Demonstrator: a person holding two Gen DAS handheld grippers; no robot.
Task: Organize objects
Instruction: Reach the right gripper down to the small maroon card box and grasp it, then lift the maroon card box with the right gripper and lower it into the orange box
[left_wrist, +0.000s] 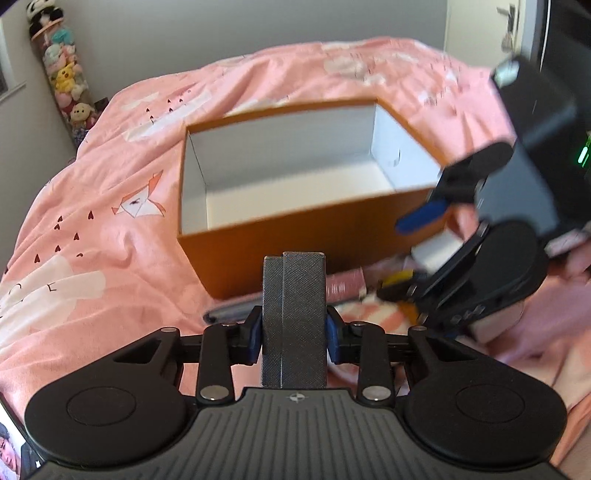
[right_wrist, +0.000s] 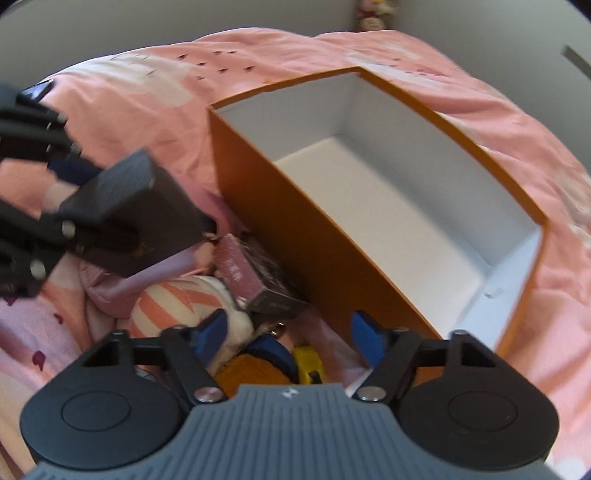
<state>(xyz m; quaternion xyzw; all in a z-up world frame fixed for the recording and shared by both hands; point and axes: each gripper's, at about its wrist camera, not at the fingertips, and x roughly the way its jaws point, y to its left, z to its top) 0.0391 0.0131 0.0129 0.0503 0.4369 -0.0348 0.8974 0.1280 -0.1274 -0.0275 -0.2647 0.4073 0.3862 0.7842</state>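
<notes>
left wrist: left gripper (left_wrist: 294, 334) clamps grey case (left_wrist: 294, 317) (upright).

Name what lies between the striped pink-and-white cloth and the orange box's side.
A pink speckled carton lies there, tilted against the side of the orange box, beside the striped cloth. The right wrist view shows it best.
</notes>
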